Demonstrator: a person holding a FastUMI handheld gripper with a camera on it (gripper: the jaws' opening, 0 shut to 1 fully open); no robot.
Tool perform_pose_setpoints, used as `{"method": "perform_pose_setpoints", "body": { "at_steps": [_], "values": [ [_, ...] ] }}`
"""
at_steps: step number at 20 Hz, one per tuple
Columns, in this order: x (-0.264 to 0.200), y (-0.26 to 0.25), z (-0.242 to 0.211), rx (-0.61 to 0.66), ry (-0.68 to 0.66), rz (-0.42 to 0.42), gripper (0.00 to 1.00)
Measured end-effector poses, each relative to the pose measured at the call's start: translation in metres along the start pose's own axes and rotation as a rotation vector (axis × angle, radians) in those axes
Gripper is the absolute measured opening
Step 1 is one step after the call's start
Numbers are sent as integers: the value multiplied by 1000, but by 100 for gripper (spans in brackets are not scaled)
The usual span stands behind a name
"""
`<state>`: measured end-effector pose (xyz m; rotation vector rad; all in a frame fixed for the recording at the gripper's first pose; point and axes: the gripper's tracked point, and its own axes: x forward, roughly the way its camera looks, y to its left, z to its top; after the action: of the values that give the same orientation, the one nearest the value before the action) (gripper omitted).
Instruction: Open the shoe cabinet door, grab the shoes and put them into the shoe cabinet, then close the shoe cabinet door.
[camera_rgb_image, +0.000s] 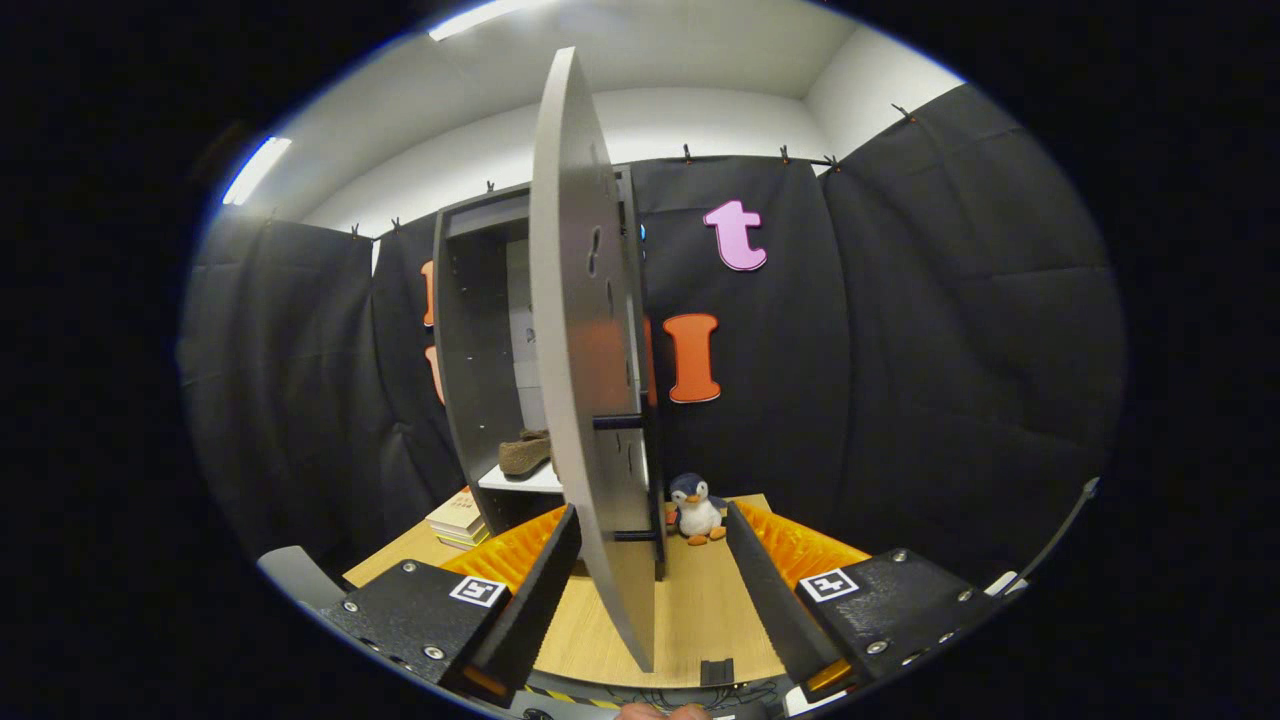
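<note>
Jaws wide apart, gripper (650, 560) straddling door (585, 350) edge-on, upright; shoe (525, 452) lengthwise on shelf.

Grey shoe cabinet (470, 380), door (590, 400) ajar, brown shoes (525, 452) inside

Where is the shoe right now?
In the gripper view the shoe sits on the white shelf inside the cabinet, behind the open door, beyond the open gripper, above the books.
</note>
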<state>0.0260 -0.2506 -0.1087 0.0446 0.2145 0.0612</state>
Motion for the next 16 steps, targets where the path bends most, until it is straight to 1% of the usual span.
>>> {"method": "perform_pose_setpoints", "body": {
  "at_steps": [3, 7, 9, 13, 16],
  "values": [
    [9, -13, 5, -8, -6, -17, 91],
    [22, -16, 5, -19, 3, 0, 91],
    [24, -8, 5, -22, 5, 23, 91],
    [28, -11, 6, -87, 1, 1, 91],
    [28, -6, 4, -62, 12, 13, 90]
  ]
}}
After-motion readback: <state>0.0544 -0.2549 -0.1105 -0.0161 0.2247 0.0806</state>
